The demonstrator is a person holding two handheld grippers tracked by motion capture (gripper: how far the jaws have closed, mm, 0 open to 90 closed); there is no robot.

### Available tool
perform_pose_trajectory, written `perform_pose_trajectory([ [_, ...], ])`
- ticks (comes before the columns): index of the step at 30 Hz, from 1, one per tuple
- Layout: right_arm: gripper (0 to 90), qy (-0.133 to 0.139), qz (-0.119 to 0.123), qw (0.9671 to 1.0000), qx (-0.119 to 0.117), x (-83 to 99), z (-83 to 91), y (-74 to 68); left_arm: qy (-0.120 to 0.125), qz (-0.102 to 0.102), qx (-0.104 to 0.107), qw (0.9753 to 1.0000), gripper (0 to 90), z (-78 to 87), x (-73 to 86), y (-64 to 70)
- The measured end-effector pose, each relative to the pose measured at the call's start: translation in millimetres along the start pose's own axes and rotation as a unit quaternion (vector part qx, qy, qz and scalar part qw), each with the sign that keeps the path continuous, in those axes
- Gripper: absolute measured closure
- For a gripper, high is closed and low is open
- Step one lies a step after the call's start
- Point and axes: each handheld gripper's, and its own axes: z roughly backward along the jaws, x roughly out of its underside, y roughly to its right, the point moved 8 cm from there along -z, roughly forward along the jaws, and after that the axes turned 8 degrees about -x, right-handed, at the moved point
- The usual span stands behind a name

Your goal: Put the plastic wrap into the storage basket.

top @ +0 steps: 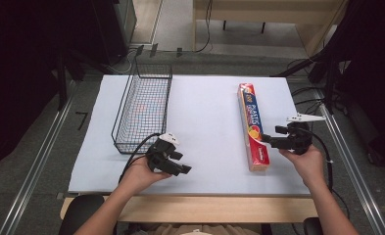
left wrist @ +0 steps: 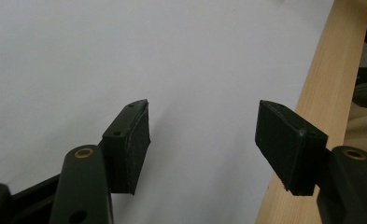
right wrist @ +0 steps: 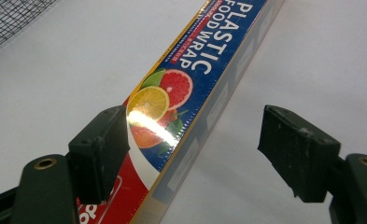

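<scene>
Done: nothing yet; the plastic food wrap box (top: 252, 126) lies on the table, the wire basket (top: 143, 105) looks empty.
Your right gripper (top: 273, 140): jaws spread, beside the box, not gripping.
Your left gripper (top: 180, 163): jaws spread, holding nothing.
Left: likely gripping the box.

Both grippers' jaws apart, empty.

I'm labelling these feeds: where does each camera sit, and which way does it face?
High view: above the person's side, looking forward and down at the table; forearms and both grippers show.
Left gripper view: on the left gripper, facing bare tabletop.
Right gripper view: on the right gripper, facing the plastic wrap box.
Shared by high and right views: box, wire basket.
</scene>
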Motion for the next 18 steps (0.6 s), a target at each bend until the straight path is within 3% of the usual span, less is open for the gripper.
perform_pose_trajectory([
  [15,26.0,-0.008,0.002,1.0,0.001,0.8,-0.9,-1.9,0.003,-0.005,-0.001,1.0,34.6,0.1,-0.2,2.4],
  [18,26.5,-0.01,-0.012,0.9999,-0.006,0.0,-0.9,-3.2,-0.006,-0.007,-0.008,0.9999,34.9,-0.9,1.4,1.1],
])
